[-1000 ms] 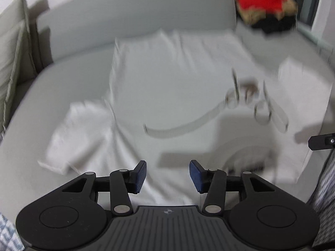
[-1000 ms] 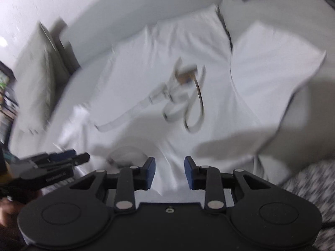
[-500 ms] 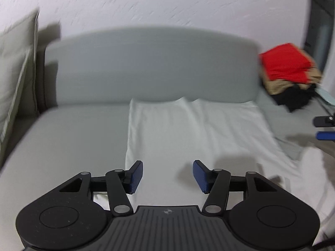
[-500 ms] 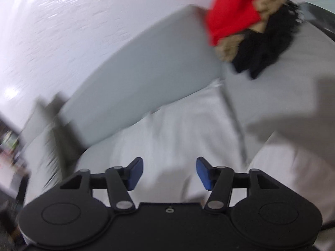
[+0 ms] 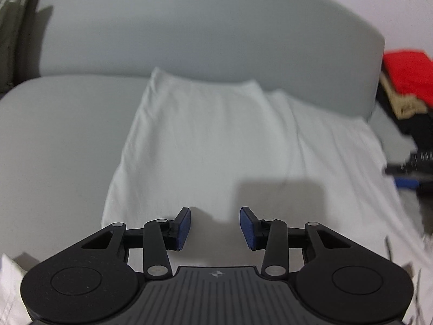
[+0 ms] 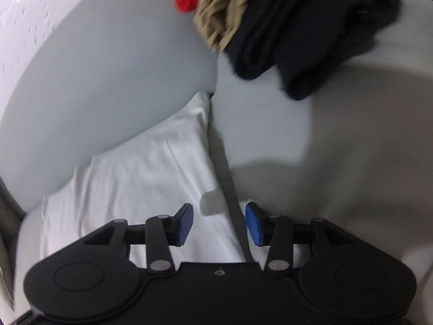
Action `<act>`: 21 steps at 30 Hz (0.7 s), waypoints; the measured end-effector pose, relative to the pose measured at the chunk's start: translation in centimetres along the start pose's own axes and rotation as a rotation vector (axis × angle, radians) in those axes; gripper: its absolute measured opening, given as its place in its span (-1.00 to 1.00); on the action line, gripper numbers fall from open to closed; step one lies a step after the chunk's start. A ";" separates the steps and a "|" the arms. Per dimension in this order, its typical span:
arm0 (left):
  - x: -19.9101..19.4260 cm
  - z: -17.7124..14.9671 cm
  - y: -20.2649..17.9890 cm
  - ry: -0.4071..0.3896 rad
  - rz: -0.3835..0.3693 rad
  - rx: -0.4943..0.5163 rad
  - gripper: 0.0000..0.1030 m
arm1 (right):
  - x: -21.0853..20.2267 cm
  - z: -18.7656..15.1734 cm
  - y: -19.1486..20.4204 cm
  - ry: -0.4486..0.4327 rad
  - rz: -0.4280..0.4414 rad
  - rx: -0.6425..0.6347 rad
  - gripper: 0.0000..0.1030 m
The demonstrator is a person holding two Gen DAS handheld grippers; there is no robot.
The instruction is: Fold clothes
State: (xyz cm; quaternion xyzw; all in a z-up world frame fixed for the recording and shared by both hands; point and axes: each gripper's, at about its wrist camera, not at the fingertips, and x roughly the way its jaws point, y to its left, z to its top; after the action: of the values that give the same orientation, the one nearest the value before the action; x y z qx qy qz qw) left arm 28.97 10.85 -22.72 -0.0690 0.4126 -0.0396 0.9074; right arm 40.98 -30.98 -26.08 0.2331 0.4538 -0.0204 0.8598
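Observation:
A white shirt lies flat on the grey sofa seat, its far edge against the backrest. My left gripper hovers over the shirt's near left part. Its blue-padded jaws are closing, with only the fabric lying below the gap. The right gripper shows blurred at the right edge of the left wrist view. In the right wrist view the right gripper hangs over the right edge of the shirt. Those jaws are closing too, and the pads touch no cloth.
A pile of red, tan and black clothes sits on the seat at the far right, also seen as the pile. A beige cushion leans at the far left. Bare grey seat lies right of the shirt.
Both grippers moved from the shirt's printed middle to its far end by the backrest and sank closer. Both pairs of jaws are narrower than half a second ago.

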 end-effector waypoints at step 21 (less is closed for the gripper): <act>-2.5 2.3 0.6 -0.113 0.050 -0.004 -0.15 | -4.5 -2.9 3.0 -0.200 -0.088 -0.051 -0.33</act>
State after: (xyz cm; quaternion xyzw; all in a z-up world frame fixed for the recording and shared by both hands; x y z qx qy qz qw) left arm 29.08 11.97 -19.45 -0.0627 0.3623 -0.0123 0.9299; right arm 36.82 -27.89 -22.83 0.1876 0.3759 -0.0698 0.9048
